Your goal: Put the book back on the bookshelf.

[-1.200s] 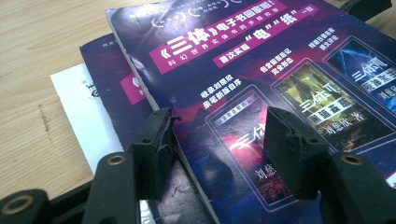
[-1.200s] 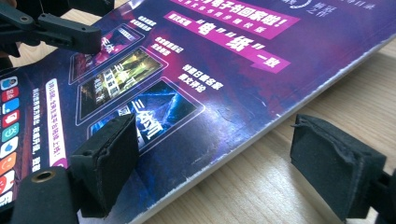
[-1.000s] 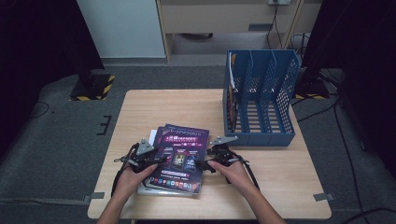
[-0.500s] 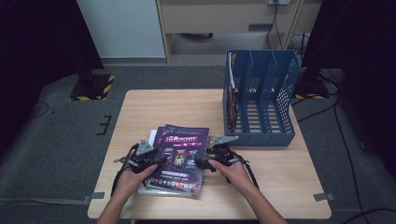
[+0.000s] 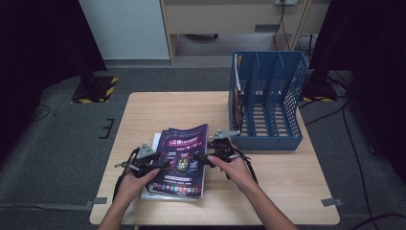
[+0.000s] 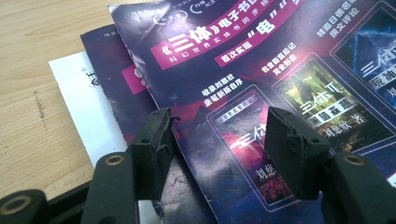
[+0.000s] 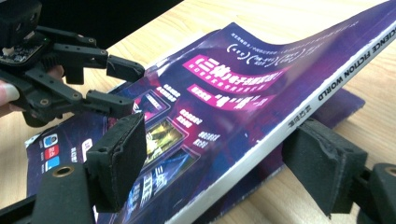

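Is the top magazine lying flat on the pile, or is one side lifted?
One side is lifted: the top magazine tilts up at its spine, between the right gripper jaws, above the pile.

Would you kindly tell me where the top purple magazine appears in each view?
High view: top purple magazine, lower centre, between both hands.
Left gripper view: upper right, cover under the left claw.
Right gripper view: centre, spine edge lifted between the right claw's jaws.
Shared landmark: the pink title banner.

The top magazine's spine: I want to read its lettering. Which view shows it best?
The right gripper view: the top magazine's spine runs close between the jaws, its lettering legible. The left gripper view shows its cover, no spine. The high view shows the whole magazine, too small to read.
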A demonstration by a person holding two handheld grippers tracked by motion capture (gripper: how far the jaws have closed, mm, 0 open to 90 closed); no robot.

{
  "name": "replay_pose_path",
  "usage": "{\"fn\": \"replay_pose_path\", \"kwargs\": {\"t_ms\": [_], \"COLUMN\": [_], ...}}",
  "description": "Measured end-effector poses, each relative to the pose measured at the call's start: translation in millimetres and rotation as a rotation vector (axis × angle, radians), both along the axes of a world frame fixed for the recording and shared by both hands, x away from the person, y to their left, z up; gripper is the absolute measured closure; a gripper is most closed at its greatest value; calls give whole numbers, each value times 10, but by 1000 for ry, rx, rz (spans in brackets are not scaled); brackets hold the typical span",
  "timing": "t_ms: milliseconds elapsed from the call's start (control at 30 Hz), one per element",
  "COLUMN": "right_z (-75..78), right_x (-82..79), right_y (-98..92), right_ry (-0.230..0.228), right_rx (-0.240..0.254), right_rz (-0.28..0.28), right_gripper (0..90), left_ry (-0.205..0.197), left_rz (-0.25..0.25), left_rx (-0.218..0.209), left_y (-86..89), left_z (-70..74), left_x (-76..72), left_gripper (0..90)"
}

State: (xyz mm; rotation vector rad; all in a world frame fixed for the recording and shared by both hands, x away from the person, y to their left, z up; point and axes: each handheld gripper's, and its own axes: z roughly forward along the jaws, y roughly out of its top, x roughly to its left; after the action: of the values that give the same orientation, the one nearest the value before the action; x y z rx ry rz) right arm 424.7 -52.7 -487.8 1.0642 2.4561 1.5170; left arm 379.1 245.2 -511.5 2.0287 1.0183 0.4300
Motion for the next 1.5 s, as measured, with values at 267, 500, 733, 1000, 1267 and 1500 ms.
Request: {"fn": "replay_pose_path", "kwargs": {"t_ms": [267,500,733,1000,1267,1500], "right_z": [98,155,132,122,74,50], "right_x": [26,54,105,180,217,228], "right_y": [116,210,335,429,526,598], "right_ry": [-11,-17,-2,14,43,48], "right_rx": [-18,-41,-91,-90,-80,-85], "right_rz": [4,0,-28,-36,-58,-62], "right_gripper": [227,240,246,263,261,253], "left_ry": [2,11,5,13,19,21], "left_rz": [2,7,6,8,8,9], "left_rx": [0,-9,-16,-22,-28,-34], "left_y": [1,8,17,17,23,28], "left_z": [1,-1,-11,-13,-15,-19], "left_x": [0,6,5,8,13,15], "left_gripper": [410,408,407,401,400,400]}}
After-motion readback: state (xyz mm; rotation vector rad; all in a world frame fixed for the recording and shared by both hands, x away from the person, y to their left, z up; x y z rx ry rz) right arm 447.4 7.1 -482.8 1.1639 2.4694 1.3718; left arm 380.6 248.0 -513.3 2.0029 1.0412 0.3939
